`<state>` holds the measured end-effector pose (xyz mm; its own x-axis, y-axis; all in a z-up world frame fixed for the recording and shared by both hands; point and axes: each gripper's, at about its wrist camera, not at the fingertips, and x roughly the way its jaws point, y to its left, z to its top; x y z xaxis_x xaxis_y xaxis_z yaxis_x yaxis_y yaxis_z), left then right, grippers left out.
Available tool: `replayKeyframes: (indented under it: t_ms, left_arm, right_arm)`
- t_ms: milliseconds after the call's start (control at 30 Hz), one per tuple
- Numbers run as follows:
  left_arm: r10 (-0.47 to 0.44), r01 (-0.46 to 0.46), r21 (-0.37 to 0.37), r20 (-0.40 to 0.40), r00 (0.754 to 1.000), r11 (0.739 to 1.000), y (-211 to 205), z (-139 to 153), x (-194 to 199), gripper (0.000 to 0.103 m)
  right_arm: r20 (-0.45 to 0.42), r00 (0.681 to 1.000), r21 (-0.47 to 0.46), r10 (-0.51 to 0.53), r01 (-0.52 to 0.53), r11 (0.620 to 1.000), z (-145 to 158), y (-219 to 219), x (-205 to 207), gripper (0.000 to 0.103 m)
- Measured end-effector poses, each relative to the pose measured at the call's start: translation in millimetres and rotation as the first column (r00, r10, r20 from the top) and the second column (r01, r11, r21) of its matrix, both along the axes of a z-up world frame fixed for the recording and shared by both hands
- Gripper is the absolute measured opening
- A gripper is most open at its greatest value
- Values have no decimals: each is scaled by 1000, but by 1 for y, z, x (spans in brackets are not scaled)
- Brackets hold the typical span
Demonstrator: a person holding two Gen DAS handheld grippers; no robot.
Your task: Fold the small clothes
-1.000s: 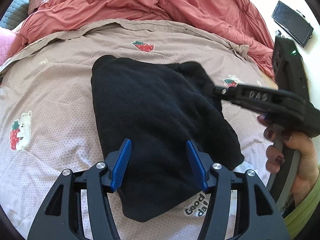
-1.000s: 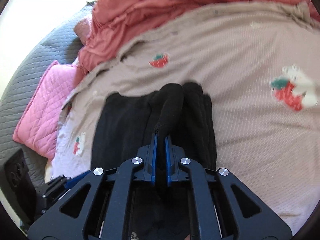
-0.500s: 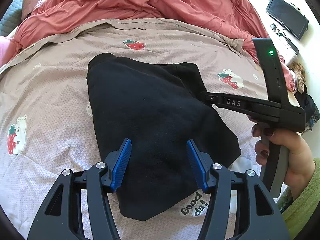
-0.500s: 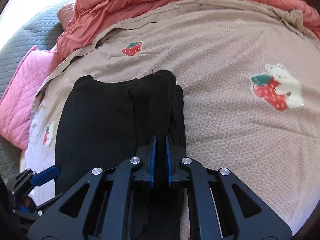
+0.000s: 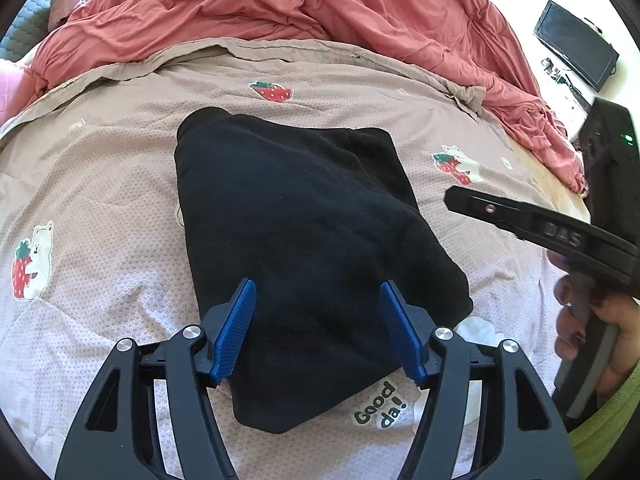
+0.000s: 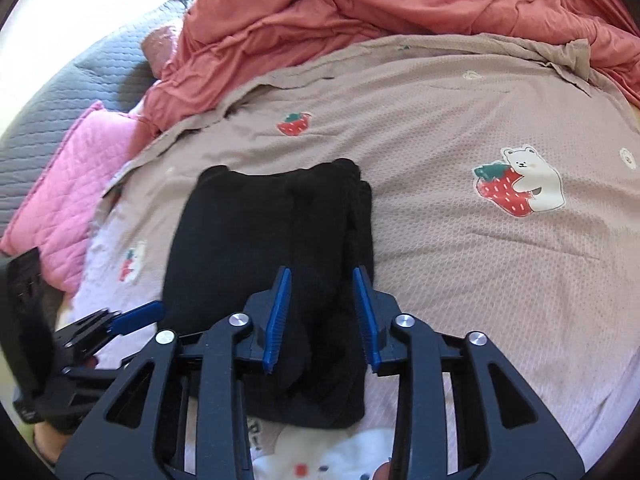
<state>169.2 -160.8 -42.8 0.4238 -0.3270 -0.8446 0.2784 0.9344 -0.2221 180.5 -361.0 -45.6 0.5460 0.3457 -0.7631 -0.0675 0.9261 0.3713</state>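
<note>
Left gripper (image 5: 316,330): jaws spread wide, nothing between the pads, poised over the near end of the black garment (image 5: 304,248). No contact visible.

Black garment: lies folded in a compact bundle on the beige strawberry-print quilt (image 5: 100,200), centre of the bed, layered edges stacked along its right side. The red duvet (image 5: 280,4) is heaped well behind it; a pink cushion (image 6: 64,184) sits off to the far left in the right wrist view.

Right gripper (image 6: 322,316): jaws parted to a moderate gap, holding nothing; the garment's right-hand layered fold sits below and between the pads. From the left wrist view it appears beside the bundle's right edge, apart from the cloth.

Judgement: fold looks near complete.

Risks:
- Thick fleece-like fabric may spring open along the stacked right edge, since nothing is pinning it.
- A pad dragging across the top layer would pull it askew.
- Soft quilt gives underfoot; pressing down could tilt the bundle.
- Re-gripping only the top layer would peel the fold apart.
</note>
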Motion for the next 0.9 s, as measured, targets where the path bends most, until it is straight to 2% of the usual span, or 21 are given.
replayKeyframes:
  t_ms: [133, 333, 600, 633, 700, 800, 900]
  left_arm:
    - [-1, 1, -6, 1, 1000, 1000, 4, 2, -3, 63]
    - [22, -22, -1, 2, 1000, 1000, 18, 2, -8, 63]
    - [51, -51, 4, -49, 998, 999, 31, -15, -7, 65]
    - [51, -51, 9, -54, 997, 999, 31, -18, -7, 66]
    - [51, -51, 13, -60, 997, 999, 30, -21, -6, 66]
    - [47, -46, 15, -62, 997, 999, 30, -22, -7, 66]
    - [47, -46, 12, -70, 996, 999, 31, -25, -6, 66]
  right_arm:
    - [-23, 999, 22, 32, -32, 999, -4, 4, -16, 26]
    - [-57, 995, 6, 85, -85, 996, -15, 19, -28, 27]
    - [-105, 986, -41, 126, -131, 991, -34, 31, -29, 28]
    - [-119, 985, -40, 124, -129, 991, -39, 30, -28, 25]
    - [-142, 981, -20, 135, -140, 990, -42, 29, -28, 10]
    - [-146, 981, -9, 131, -133, 991, -36, 25, -34, 9]
    - [-188, 977, -21, 98, -104, 994, -45, 18, -39, 10]
